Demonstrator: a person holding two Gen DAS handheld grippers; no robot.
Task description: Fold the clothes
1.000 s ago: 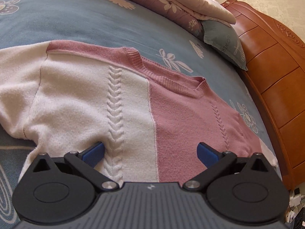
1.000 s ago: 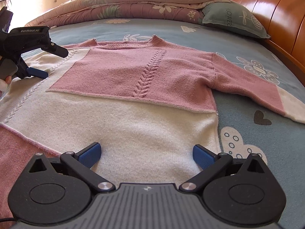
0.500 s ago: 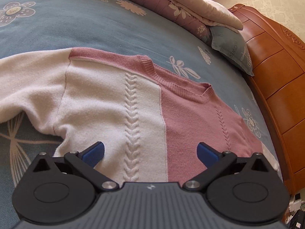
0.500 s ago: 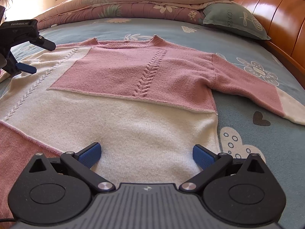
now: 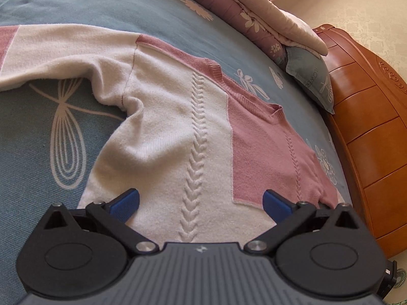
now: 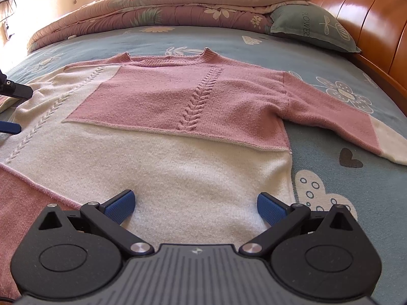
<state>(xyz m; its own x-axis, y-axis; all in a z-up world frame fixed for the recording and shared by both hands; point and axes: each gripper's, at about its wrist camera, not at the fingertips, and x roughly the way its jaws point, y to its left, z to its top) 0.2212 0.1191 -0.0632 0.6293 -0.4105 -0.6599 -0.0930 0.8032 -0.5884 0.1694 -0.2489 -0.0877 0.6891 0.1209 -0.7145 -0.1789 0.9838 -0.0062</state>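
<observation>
The pink-and-cream sweater [image 6: 178,117] lies spread flat, front up, on the blue flower-printed bedsheet [image 6: 343,178], neckline toward the rolled quilt [image 6: 165,7] and the pillow [image 6: 310,28] by the wooden headboard [image 6: 368,17]. The right gripper [image 6: 195,207] sits over the cream lower body near the hem, its blue fingers spread wide and holding nothing. The left gripper [image 5: 201,203] is over the sweater's cream side beside the cable-knit stripe, just past the armpit of the outstretched cream sleeve [image 5: 63,56], equally spread and empty.
</observation>
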